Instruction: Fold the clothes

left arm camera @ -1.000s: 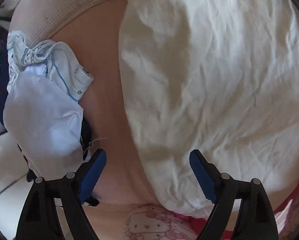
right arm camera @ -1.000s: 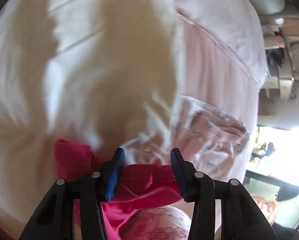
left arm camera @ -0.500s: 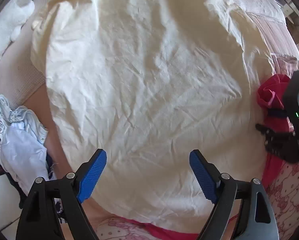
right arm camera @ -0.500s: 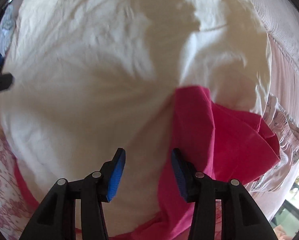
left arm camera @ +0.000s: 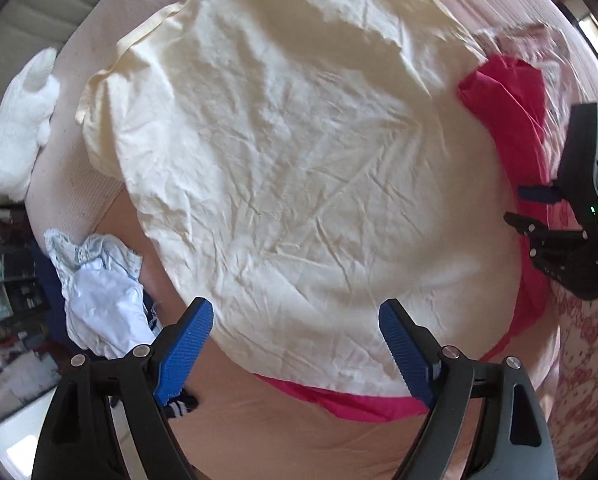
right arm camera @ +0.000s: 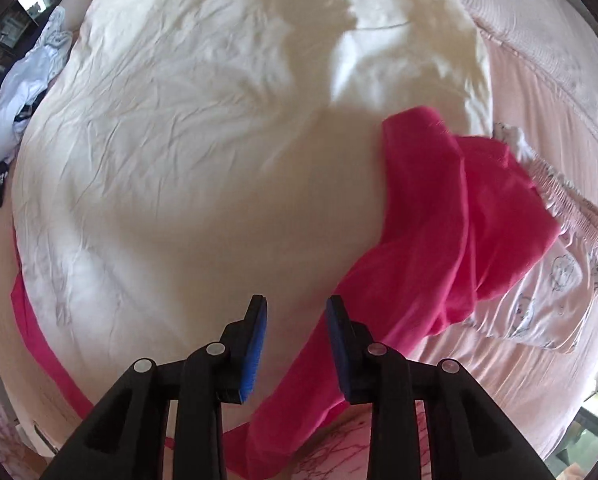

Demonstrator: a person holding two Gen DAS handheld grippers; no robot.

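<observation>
A large cream garment (left arm camera: pixel 291 160) lies spread and wrinkled on the pink bed (left arm camera: pixel 79 60). A red garment (left arm camera: pixel 511 100) lies under it, showing along its near edge and right side. My left gripper (left arm camera: pixel 295 308) hovers open above the cream garment's near edge, with nothing between its jaws. In the right wrist view the cream garment (right arm camera: pixel 199 140) fills the left and the red garment (right arm camera: pixel 459 220) lies bunched at right. My right gripper (right arm camera: pixel 295 304) points down above where they meet; its jaws are closing with nothing between them. The left wrist view shows the right gripper (left arm camera: pixel 539 208) at the far right.
A crumpled white and blue clothes pile (left arm camera: pixel 103 292) sits at the bed's left edge, over the floor side. A white plush toy (left arm camera: pixel 19 128) lies at the far left. A pink patterned garment (right arm camera: pixel 559 280) lies beside the red one. Cartoon-print fabric (left arm camera: pixel 583 352) shows at lower right.
Both grippers have risen and drawn back, so much more of the cream garment shows. The right gripper has come away from the red garment, and its jaws have narrowed.
</observation>
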